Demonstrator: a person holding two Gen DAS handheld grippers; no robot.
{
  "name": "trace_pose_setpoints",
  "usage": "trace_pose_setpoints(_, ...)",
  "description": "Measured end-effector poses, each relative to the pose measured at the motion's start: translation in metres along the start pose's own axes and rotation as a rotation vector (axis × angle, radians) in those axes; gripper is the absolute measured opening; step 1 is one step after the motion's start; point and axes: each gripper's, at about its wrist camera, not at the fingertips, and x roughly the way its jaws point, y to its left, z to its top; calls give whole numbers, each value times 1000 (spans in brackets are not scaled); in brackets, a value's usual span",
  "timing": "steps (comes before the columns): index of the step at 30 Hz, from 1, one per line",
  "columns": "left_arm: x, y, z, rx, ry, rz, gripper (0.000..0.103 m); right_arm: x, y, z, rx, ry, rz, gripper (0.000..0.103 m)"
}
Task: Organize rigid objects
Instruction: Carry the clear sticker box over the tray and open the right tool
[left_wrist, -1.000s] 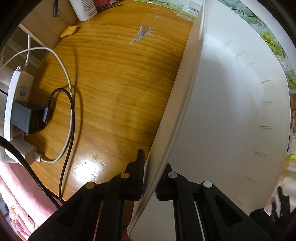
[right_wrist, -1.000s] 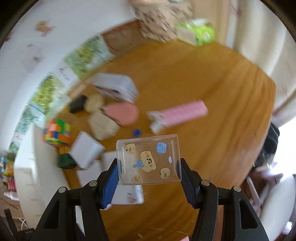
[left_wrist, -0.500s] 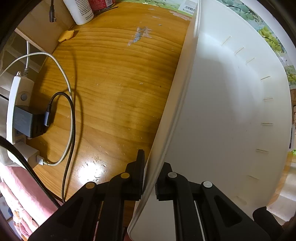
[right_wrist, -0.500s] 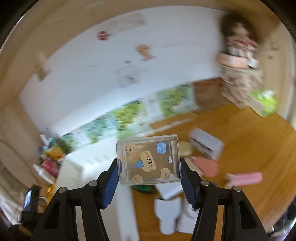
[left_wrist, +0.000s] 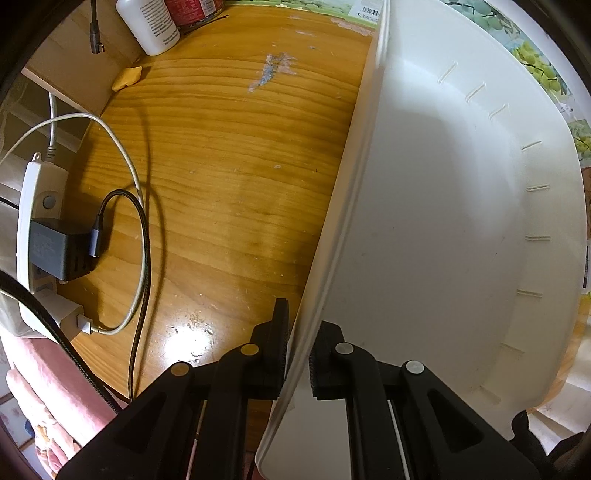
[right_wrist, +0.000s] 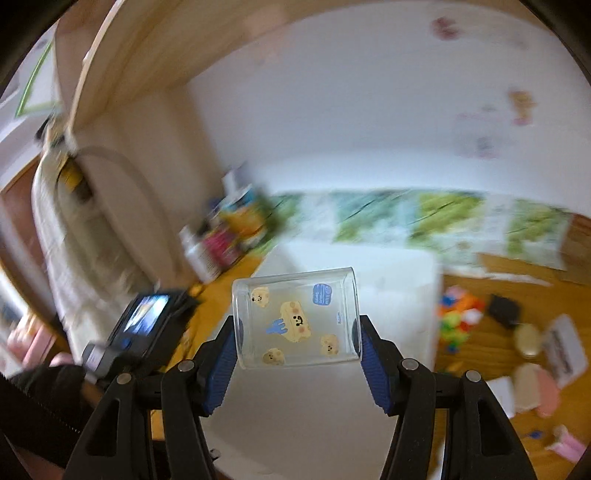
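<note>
Barely begun, by the look of it. The left gripper pinches the near rim of a white bin, whose inside shows nothing yet. The right gripper squeezes a clear plastic box with cartoon stickers, held in the air above the bin. Beyond the bin's right side, several small items lie scattered on the wooden table, unsorted.

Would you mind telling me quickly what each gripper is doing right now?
Left gripper: shut on the rim of the white bin.
Right gripper: shut on the clear box.
</note>
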Motion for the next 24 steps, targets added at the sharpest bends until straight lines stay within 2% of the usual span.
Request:
trace_pose_setpoints(7, 3, -3, 1, 14, 4, 11, 10, 37, 22, -12, -57, 172, 108, 62)
trace_pose_setpoints(11, 2, -4, 2, 20, 4, 20, 10, 45, 23, -16, -57, 236, 127, 63)
trace_pose_setpoints(13, 3, -5, 1, 20, 3, 20, 10, 42, 22, -16, -53, 228, 122, 63)
trace_pose_setpoints(15, 3, -6, 1, 20, 3, 21, 10, 40, 20, -15, -48, 218, 111, 72)
trace_pose_setpoints(16, 3, -7, 1, 22, 3, 23, 10, 37, 19, -15, -44, 209, 104, 73)
trace_pose_setpoints(24, 3, -8, 2, 24, 3, 29, 10, 22, -10, -10, 69, 125, 30, 73)
